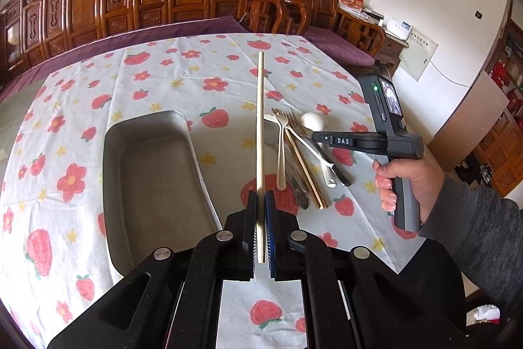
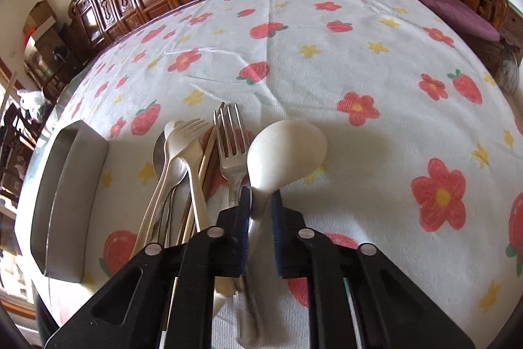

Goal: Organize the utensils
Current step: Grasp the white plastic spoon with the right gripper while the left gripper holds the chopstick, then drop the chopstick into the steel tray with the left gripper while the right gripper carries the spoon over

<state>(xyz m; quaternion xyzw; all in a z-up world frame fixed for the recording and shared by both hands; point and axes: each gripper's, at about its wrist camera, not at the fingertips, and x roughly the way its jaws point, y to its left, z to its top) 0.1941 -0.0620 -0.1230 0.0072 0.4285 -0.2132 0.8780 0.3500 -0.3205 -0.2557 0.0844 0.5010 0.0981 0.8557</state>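
Observation:
My left gripper [image 1: 261, 195] is shut on a pale wooden chopstick [image 1: 260, 120], held above the flowered tablecloth and pointing away from me. An empty metal tray [image 1: 112, 152] lies just to its left. Right of the chopstick sits a pile of utensils [image 1: 294, 152]: forks, spoons and more chopsticks. A white spoon [image 2: 287, 149] lies at the pile's right side, and my right gripper [image 2: 261, 197] is shut on its neck, the bowl pointing away. Seen from the left wrist, the right gripper [image 1: 315, 136] reaches in from the right, over the pile.
A person's hand [image 1: 408, 182] in a grey sleeve holds the right gripper's handle. A steel fork [image 2: 232, 146] and a cream fork [image 2: 189, 136] lie just left of the white spoon. The tray [image 2: 65, 185] is at the far left. Carved wooden chairs line the far side.

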